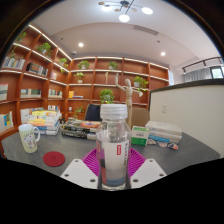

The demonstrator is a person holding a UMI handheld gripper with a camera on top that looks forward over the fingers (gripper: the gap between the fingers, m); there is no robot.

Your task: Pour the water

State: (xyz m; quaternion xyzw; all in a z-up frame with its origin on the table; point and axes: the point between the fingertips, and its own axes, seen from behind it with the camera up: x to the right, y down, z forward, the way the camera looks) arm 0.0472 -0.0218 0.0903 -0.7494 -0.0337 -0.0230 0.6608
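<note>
The bottle's (114, 146) base is hidden low between the pink pads (93, 161) — the gripper (114, 172) is closed on the uncapped bottle, held upright above the tabletop (40, 165). A red cap (54, 158) and mug (29, 137) are seen to the left.

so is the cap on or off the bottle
Off. The bottle, upright between the tongs, has an open mouth at its top, and a red cap lies on the table beside the mug.
</note>
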